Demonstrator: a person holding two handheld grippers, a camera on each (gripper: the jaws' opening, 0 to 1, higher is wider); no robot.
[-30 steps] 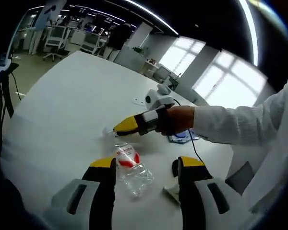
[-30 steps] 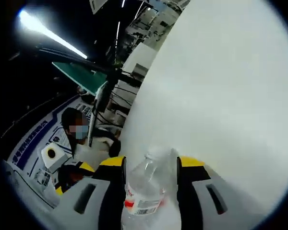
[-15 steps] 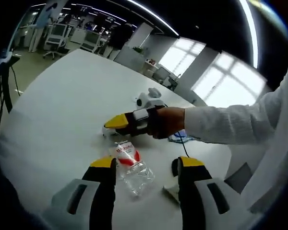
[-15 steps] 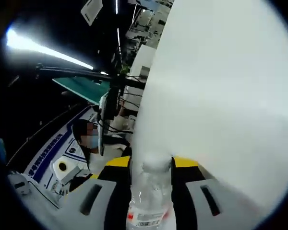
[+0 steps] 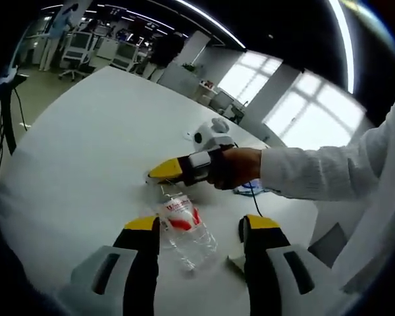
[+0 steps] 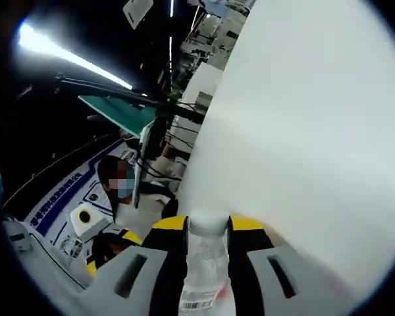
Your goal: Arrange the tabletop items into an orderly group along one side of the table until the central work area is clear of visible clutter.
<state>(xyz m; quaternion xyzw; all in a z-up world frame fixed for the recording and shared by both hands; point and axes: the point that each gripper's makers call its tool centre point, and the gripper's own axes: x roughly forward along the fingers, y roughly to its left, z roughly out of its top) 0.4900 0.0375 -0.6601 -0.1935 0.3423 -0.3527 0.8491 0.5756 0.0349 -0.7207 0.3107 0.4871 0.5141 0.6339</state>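
While the left tongs (image 5: 197, 230) gape, right tongs (image 6: 207, 227) pinch a red-labelled bottle (image 6: 204, 263), its print unreadable.

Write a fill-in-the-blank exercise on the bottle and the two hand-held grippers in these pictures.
1. The clear plastic bottle lies on a table whose colour is ____.
2. The right hand-held gripper is shut on the bottle near its ____.
3. The left hand-held gripper has its jaws ____, one on each side of the bottle.
4. The bottle's label is white and ____.

Missing words: white; cap; open; red
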